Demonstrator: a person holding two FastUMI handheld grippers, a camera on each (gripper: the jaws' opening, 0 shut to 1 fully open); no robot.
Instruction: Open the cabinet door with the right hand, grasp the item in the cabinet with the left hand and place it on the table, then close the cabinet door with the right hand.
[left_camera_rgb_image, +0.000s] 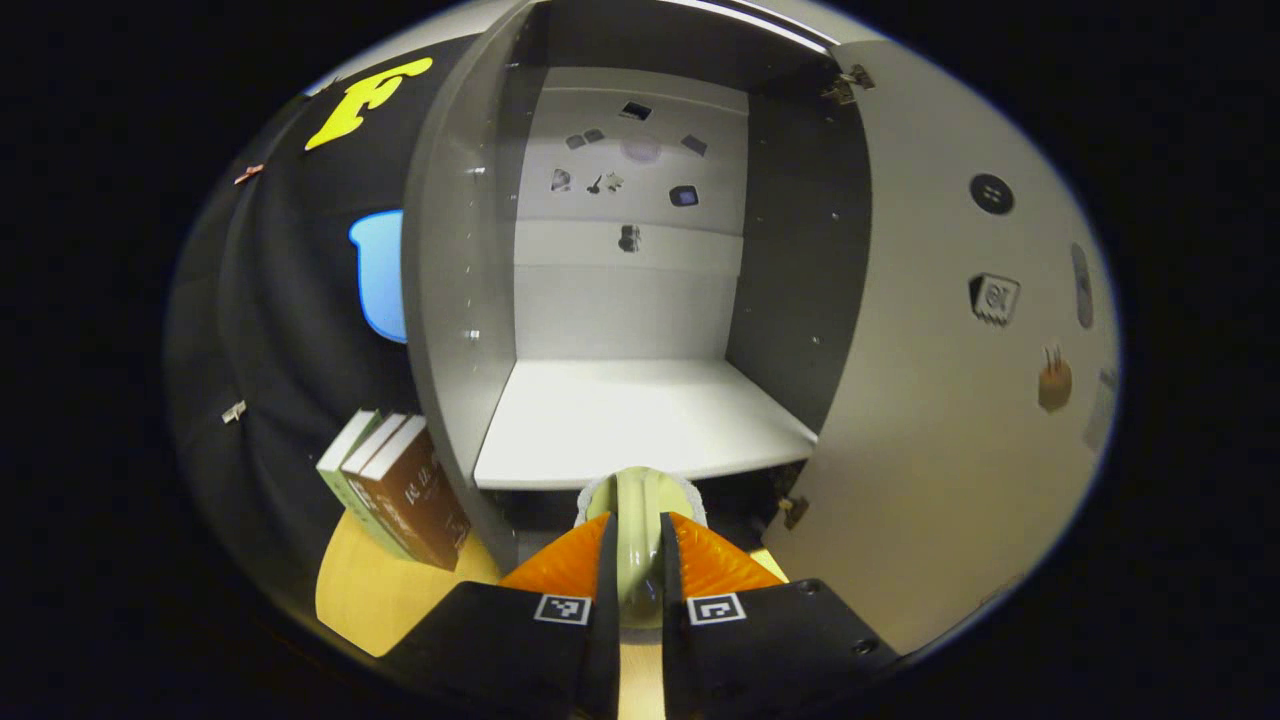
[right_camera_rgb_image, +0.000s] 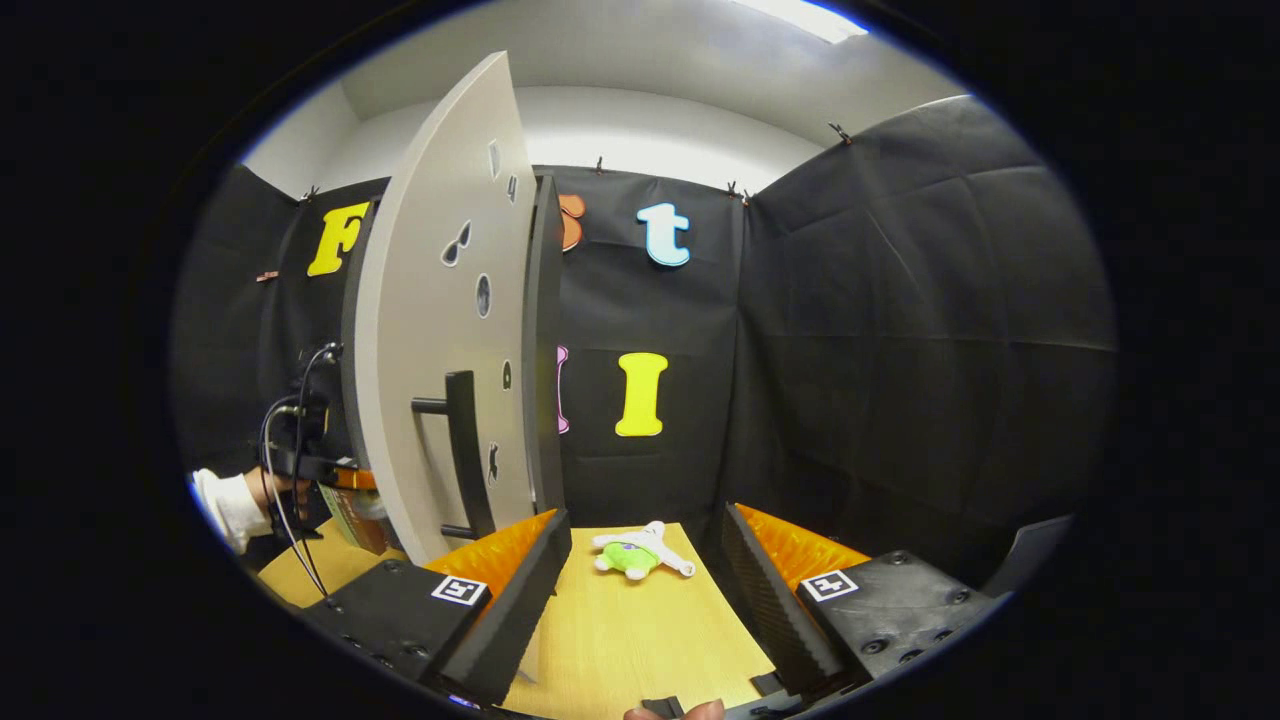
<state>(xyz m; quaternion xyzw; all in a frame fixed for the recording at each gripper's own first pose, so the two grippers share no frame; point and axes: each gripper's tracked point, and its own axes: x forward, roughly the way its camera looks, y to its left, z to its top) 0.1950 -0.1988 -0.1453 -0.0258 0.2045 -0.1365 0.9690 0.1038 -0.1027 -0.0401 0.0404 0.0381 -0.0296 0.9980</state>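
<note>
Left gripper (left_camera_rgb_image: 640, 560) above wooden table (left_camera_rgb_image: 370, 590)

Grey cabinet (left_camera_rgb_image: 640, 300) stands open, door (right_camera_rgb_image: 440, 330) swung wide; pale green item (left_camera_rgb_image: 640, 545) is pinched before its shelf.

White sleeve (right_camera_rgb_image: 228, 508), black cables (right_camera_rgb_image: 285, 470)
</note>
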